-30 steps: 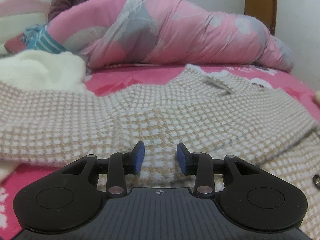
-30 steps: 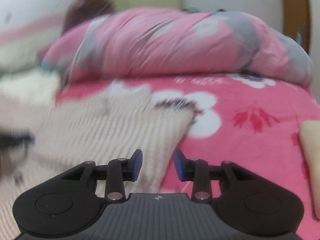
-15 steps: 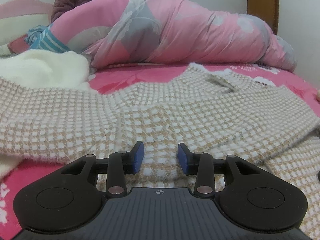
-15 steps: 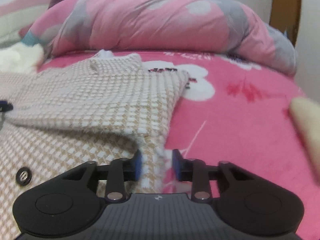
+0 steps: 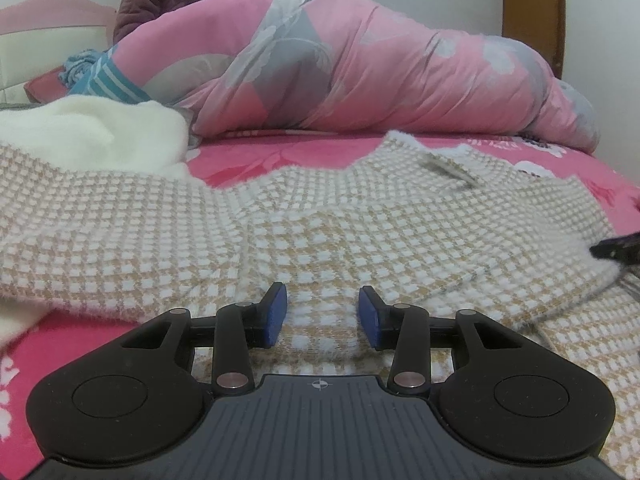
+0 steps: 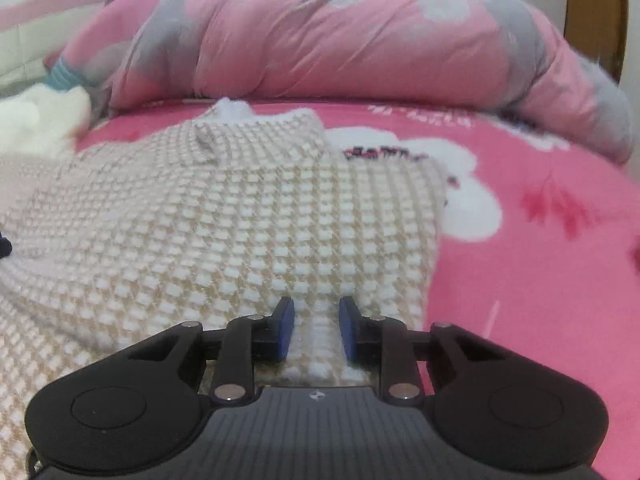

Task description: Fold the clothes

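Garment: checked knit cardigan (image 5: pixel 304 232) is lying spread on the pink bed (image 6: pixel 540 280), partly folded over itself, in front of the rolled quilt (image 5: pixel 360 80).
Feel: you are handling something soft, thick and limp, fairly light; it is likely to sag and drag rather than slide.
Left tool (image 5: pixel 322 314): it is hovering released over the near edge, with knit showing between the pads but not pinched.
Right tool (image 6: pixel 316 328): its jaws have just been closing, a ridge of knit is standing between them, and the pads are not yet pressing on it.
Hold: you are best pinching the doubled hem edges near the corners, both layers together.
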A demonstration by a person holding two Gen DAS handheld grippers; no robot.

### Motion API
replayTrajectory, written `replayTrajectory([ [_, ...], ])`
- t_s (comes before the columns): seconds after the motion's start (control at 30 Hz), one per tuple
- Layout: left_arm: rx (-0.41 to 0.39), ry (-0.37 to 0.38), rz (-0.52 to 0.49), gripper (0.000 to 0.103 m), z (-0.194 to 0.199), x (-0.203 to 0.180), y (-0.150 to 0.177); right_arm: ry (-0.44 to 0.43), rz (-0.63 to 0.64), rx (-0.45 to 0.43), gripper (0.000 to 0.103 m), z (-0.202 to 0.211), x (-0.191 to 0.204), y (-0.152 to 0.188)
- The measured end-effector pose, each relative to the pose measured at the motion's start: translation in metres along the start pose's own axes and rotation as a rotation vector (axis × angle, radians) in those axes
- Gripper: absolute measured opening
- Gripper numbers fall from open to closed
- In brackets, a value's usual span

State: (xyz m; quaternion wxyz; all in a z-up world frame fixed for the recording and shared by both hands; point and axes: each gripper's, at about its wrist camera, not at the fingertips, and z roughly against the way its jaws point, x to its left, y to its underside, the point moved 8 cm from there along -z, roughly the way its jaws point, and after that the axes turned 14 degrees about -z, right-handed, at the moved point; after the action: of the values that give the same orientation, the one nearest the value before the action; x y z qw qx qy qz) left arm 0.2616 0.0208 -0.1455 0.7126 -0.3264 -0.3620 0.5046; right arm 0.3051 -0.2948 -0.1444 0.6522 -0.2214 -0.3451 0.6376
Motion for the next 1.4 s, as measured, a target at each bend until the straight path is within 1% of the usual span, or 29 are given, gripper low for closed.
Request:
replayTrajectory([
  [0.03, -0.001, -0.001, 0.000, 0.041, 0.000, 0.000, 0.000, -0.016, 0.001, -0.002, 0.022, 0.006, 0.002, -0.006],
  [0.07, -0.001, -0.003, -0.002, 0.041, 0.000, 0.000, 0.000, -0.041, -0.006, -0.020, 0.022, 0.014, 0.003, -0.014],
  [0.1, -0.001, -0.007, -0.006, 0.041, 0.001, -0.001, 0.000, -0.041, -0.017, -0.048, 0.022, 0.018, 0.001, -0.024],
  [0.17, -0.001, -0.021, -0.017, 0.041, 0.002, -0.002, 0.000, -0.001, -0.059, -0.099, 0.022, 0.015, -0.013, -0.047],
  [0.2, -0.001, -0.029, -0.023, 0.042, 0.003, -0.003, 0.000, 0.015, -0.100, -0.104, 0.022, 0.006, -0.021, -0.058],
  [0.23, -0.001, -0.038, -0.030, 0.042, 0.004, -0.003, 0.001, 0.021, -0.138, -0.092, 0.013, -0.007, -0.028, -0.064],
  [0.27, -0.002, -0.047, -0.039, 0.043, 0.005, -0.004, 0.001, 0.020, -0.155, -0.068, 0.006, -0.023, -0.033, -0.065],
  [0.3, -0.002, -0.057, -0.050, 0.043, 0.006, -0.005, 0.001, 0.026, -0.154, -0.039, 0.006, -0.040, -0.035, -0.064],
  [0.33, -0.002, -0.067, -0.063, 0.044, 0.006, -0.007, 0.001, 0.043, -0.113, -0.006, 0.005, -0.059, -0.031, -0.056],
  [0.37, -0.001, -0.076, -0.074, 0.044, 0.006, -0.008, 0.001, 0.056, -0.066, -0.002, 0.005, -0.071, -0.026, -0.050],
  [0.43, 0.001, -0.083, -0.083, 0.044, 0.005, -0.009, 0.001, 0.076, 0.004, -0.017, 0.004, -0.067, -0.015, -0.058],
  [0.5, 0.000, -0.079, -0.075, 0.045, 0.004, -0.008, 0.001, 0.023, -0.026, -0.041, 0.003, -0.054, -0.008, -0.068],
  [0.57, 0.000, -0.076, -0.068, 0.045, 0.004, -0.007, 0.001, -0.006, -0.052, -0.071, 0.003, -0.050, -0.002, -0.077],
  [0.6, 0.001, -0.076, -0.067, 0.045, 0.004, -0.007, 0.001, -0.014, -0.058, -0.070, 0.003, -0.053, 0.001, -0.078],
  [0.67, 0.005, -0.079, -0.071, 0.046, 0.004, -0.007, 0.001, 0.005, -0.033, -0.001, 0.004, -0.081, 0.007, -0.067],
  [0.7, 0.007, -0.080, -0.072, 0.046, 0.003, -0.008, 0.001, 0.028, -0.011, 0.029, 0.004, -0.094, 0.008, -0.061],
  [0.77, 0.014, -0.076, -0.069, 0.046, 0.003, -0.007, 0.002, 0.057, 0.008, 0.019, 0.004, -0.090, 0.016, -0.064],
  [0.83, 0.015, -0.065, -0.055, 0.046, 0.002, -0.006, 0.002, 0.024, -0.032, 0.018, 0.004, -0.069, 0.026, -0.068],
  [0.93, 0.015, -0.042, -0.025, 0.046, 0.002, -0.002, 0.003, -0.112, -0.006, -0.055, 0.004, -0.016, 0.060, -0.062],
  [1.0, 0.010, -0.014, 0.013, 0.047, 0.001, 0.003, 0.002, -0.217, 0.003, -0.066, 0.005, 0.005, 0.084, -0.049],
  [1.03, 0.005, 0.007, 0.043, 0.047, 0.002, 0.007, 0.002, -0.244, 0.011, -0.055, 0.006, 0.007, 0.095, -0.039],
  [1.07, -0.001, 0.028, 0.076, 0.047, 0.004, 0.011, 0.001, -0.239, 0.024, -0.028, 0.006, 0.002, 0.103, -0.028],
  [1.13, -0.011, 0.050, 0.154, 0.047, 0.016, 0.022, 0.001, -0.174, 0.068, 0.059, 0.006, -0.023, 0.112, -0.003],
  [1.17, -0.015, 0.055, 0.190, 0.048, 0.026, 0.028, 0.002, -0.143, 0.070, 0.062, 0.006, -0.029, 0.113, 0.004],
  [1.23, -0.023, 0.061, 0.212, 0.049, 0.049, 0.037, 0.004, -0.137, 0.030, 0.038, 0.007, -0.022, 0.115, 0.001],
  [1.3, -0.036, 0.059, 0.198, 0.050, 0.073, 0.047, 0.010, -0.171, -0.005, 0.037, 0.007, -0.012, 0.123, -0.005],
  [1.4, -0.038, 0.063, 0.236, 0.051, 0.093, 0.063, 0.024, -0.203, 0.061, -0.007, 0.007, 0.003, 0.150, -0.011],
])
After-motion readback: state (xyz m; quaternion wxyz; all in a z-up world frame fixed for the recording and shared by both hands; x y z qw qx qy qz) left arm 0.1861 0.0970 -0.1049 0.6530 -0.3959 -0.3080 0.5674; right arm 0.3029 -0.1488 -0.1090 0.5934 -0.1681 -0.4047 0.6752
